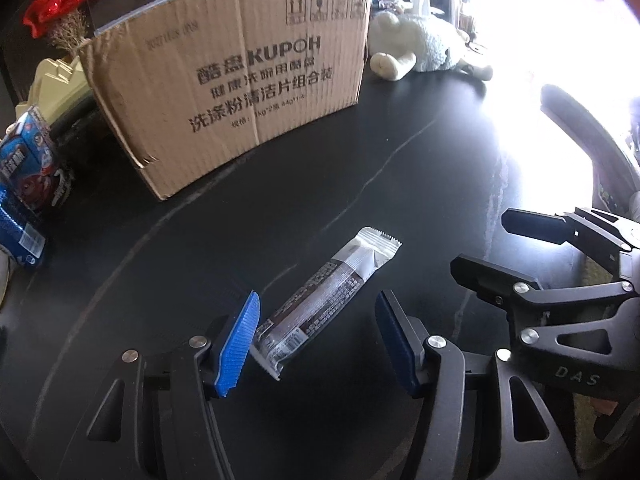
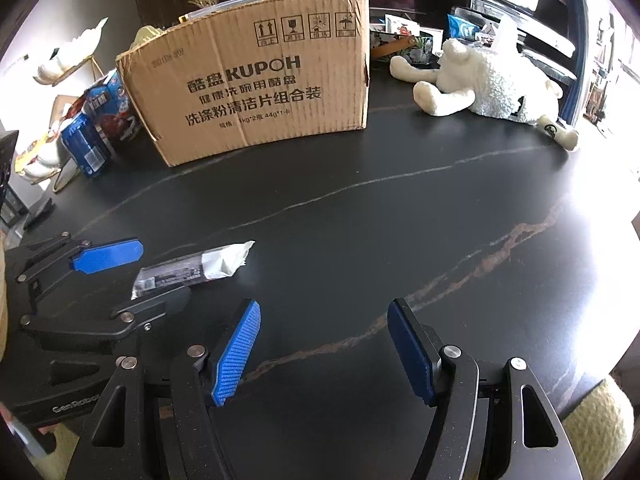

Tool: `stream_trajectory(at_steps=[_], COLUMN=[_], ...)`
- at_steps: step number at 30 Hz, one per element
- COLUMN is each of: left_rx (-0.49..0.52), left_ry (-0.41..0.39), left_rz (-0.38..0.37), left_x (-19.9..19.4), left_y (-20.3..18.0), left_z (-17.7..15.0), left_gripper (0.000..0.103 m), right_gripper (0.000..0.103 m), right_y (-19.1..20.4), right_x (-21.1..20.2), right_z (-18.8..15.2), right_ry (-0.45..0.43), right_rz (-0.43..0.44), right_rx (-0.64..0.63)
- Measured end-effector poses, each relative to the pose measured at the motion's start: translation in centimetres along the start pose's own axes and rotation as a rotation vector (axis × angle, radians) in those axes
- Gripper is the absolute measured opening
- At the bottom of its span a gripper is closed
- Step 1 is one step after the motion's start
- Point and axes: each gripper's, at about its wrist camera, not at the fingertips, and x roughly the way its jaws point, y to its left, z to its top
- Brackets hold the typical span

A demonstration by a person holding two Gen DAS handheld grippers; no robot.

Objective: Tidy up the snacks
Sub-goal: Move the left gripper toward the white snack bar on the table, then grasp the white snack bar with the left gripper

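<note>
A snack bar in a white and dark brown wrapper point(image 1: 324, 292) lies on the black table point(image 1: 360, 184). My left gripper point(image 1: 316, 340) is open, and the bar's near end lies between its blue pads, close to the left one. The bar also shows in the right wrist view point(image 2: 196, 268), beside my left gripper point(image 2: 132, 276). My right gripper point(image 2: 324, 352) is open and empty over bare table, to the right of the bar; it also shows in the left wrist view point(image 1: 480, 248). An open cardboard box point(image 1: 236, 92) stands behind, also seen in the right wrist view point(image 2: 260, 92).
Blue snack packs point(image 1: 28, 176) stand left of the box, also in the right wrist view point(image 2: 100, 128). A white plush sheep point(image 2: 488, 84) lies at the back right. A red ornament with dried flowers point(image 1: 64, 4) stands behind the box. Strong window glare covers the right side.
</note>
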Motion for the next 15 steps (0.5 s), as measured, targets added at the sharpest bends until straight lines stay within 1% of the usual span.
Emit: stream_trajectory(at_steps=[5, 11, 12, 15], left_rx=[0.016, 0.019, 0.019, 0.017], left_ry=[0.007, 0.016, 0.018, 0.024], left_rz=[0.009, 0.017, 0.016, 0.013], left_x=[0.8, 1.3, 1.4, 1.6], left_y=[-0.4, -0.3, -0.4, -0.4], left_z=[0.1, 0.3, 0.4, 0.4], left_gripper=[0.057, 0.046, 0.041, 0.036], right_gripper=[0.067, 0.067, 0.067, 0.067], right_y=[-0.1, -0.4, -0.4, -0.4], right_x=[0.2, 0.8, 0.8, 0.8], right_z=[0.2, 0.3, 0.3, 0.3], right_ry=[-0.021, -0.007, -0.006, -0.009], right_rz=[-0.015, -0.007, -0.007, -0.004], right_rx=[-0.014, 0.001, 0.0, 0.001])
